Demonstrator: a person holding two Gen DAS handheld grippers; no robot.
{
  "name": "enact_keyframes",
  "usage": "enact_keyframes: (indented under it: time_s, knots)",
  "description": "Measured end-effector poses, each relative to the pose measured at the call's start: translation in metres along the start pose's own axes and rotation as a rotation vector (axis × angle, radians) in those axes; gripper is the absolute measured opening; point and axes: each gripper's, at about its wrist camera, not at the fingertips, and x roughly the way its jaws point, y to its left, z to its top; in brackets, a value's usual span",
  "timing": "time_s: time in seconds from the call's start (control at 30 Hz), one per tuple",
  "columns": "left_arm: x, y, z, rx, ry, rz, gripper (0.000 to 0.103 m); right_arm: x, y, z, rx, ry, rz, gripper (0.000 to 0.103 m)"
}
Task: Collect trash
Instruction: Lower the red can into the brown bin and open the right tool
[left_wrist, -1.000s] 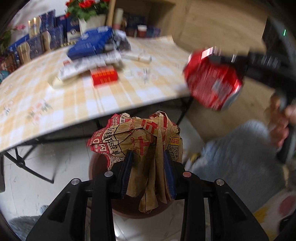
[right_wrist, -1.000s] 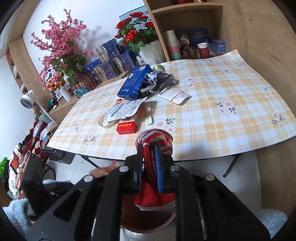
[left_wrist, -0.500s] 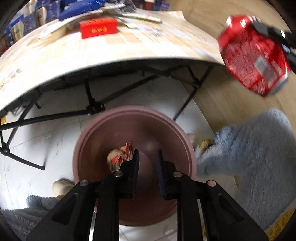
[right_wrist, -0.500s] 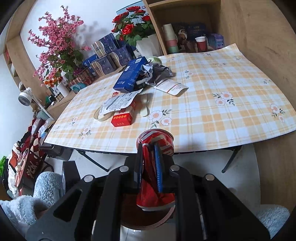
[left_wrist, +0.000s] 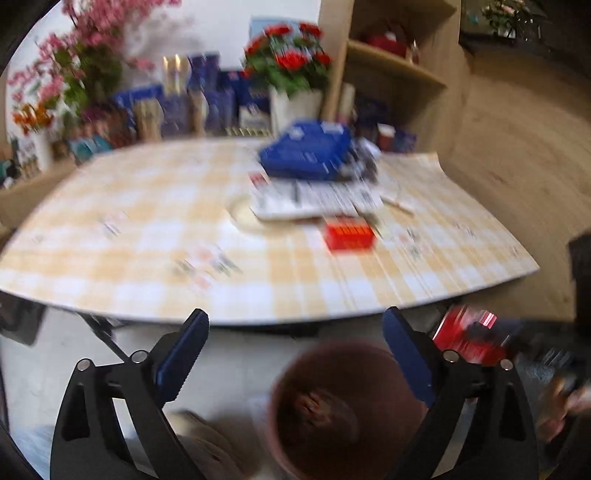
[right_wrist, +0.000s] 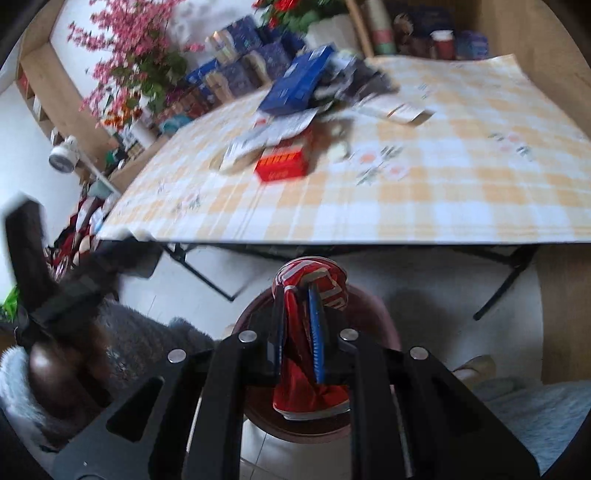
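Observation:
My left gripper (left_wrist: 294, 314) hangs above the floor in front of the table, its jaws opening wide with nothing between them. Below it stands a round brown-red bin (left_wrist: 284, 391), and a crumpled paper wrapper (left_wrist: 314, 402) lies inside. In the left wrist view, the crushed red can (left_wrist: 467, 338) hovers by the bin's right rim. My right gripper (right_wrist: 297, 291) is shut on that can (right_wrist: 327, 286) and holds it upright over the bin (right_wrist: 375, 314).
A table with a yellow checked cloth (left_wrist: 147, 236) carries a red box (left_wrist: 349, 236), a blue box (left_wrist: 306, 151) and papers (left_wrist: 314, 199). Black table legs (right_wrist: 199, 269) stand behind the bin. Flower pots and shelves line the back. A fuzzy grey-blue sleeve (right_wrist: 535, 413) lies at the right.
My left gripper dropped the crumpled wrapper into the bin, opened wide and swung up toward the table. My right gripper came down with the can over the bin.

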Motion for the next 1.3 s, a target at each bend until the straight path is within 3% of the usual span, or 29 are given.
enact_keyframes:
  time_s: [0.13, 0.27, 0.37, 0.5, 0.8, 0.9, 1.07, 1.17, 1.3]
  knots:
    - [-0.024, 0.016, 0.017, 0.062, -0.07, 0.075, 0.097, 0.036, 0.009, -0.01, -0.018, 0.041, 0.014, 0.015]
    - [-0.032, 0.025, 0.009, 0.123, -0.118, 0.156, 0.097, 0.069, 0.008, -0.021, -0.019, 0.09, -0.022, 0.015]
    - [-0.029, 0.031, -0.003, 0.107, -0.092, 0.158, 0.097, 0.094, 0.007, -0.029, -0.039, 0.157, -0.104, 0.015]
    - [-0.011, 0.028, -0.01, 0.092, -0.047, 0.157, 0.097, 0.117, 0.0, -0.036, 0.026, 0.23, -0.16, 0.015]
    - [0.007, 0.026, -0.018, 0.074, 0.021, 0.131, 0.097, 0.126, -0.008, -0.037, 0.102, 0.25, -0.173, 0.017]
    - [0.006, 0.034, -0.017, 0.021, 0.017, 0.124, 0.097, 0.119, -0.007, -0.032, 0.109, 0.211, -0.159, 0.058]
    - [0.005, 0.058, -0.017, -0.118, 0.011, 0.119, 0.097, 0.094, 0.001, -0.018, 0.061, 0.077, -0.183, 0.088]
    - [0.002, 0.066, -0.018, -0.169, 0.001, 0.132, 0.097, 0.078, 0.002, -0.011, 0.052, 0.002, -0.227, 0.096]
    - [0.0, 0.069, -0.017, -0.189, -0.007, 0.142, 0.097, 0.059, -0.005, -0.001, 0.073, -0.072, -0.281, 0.097]
